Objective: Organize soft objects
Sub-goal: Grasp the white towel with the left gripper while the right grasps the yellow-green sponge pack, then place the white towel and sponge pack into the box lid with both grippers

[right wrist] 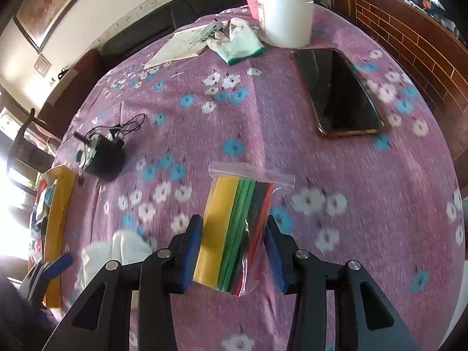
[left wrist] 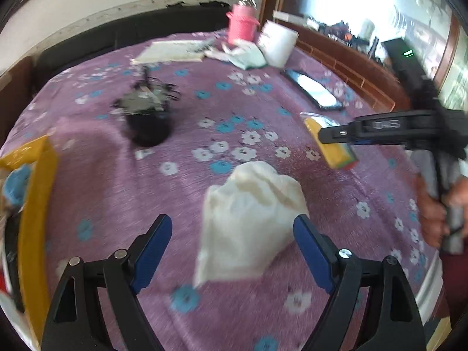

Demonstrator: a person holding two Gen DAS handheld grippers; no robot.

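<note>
Broadly, a purple flowered cloth (right wrist: 263, 134) covers the table. At its left edge stands a yellow bin (left wrist: 38, 204) with soft things inside. A crumpled white cloth (left wrist: 251, 222) lies on the table between the left gripper (left wrist: 232, 242) fingers, whose jaws stand wide and touch nothing. The right gripper (right wrist: 234, 251) clamps a clear zip bag (right wrist: 242, 228) of yellow, green and red sheets, pads pressing both sides. Farther back lie a phone (right wrist: 339, 90) and a white glove (right wrist: 239, 44).
</note>
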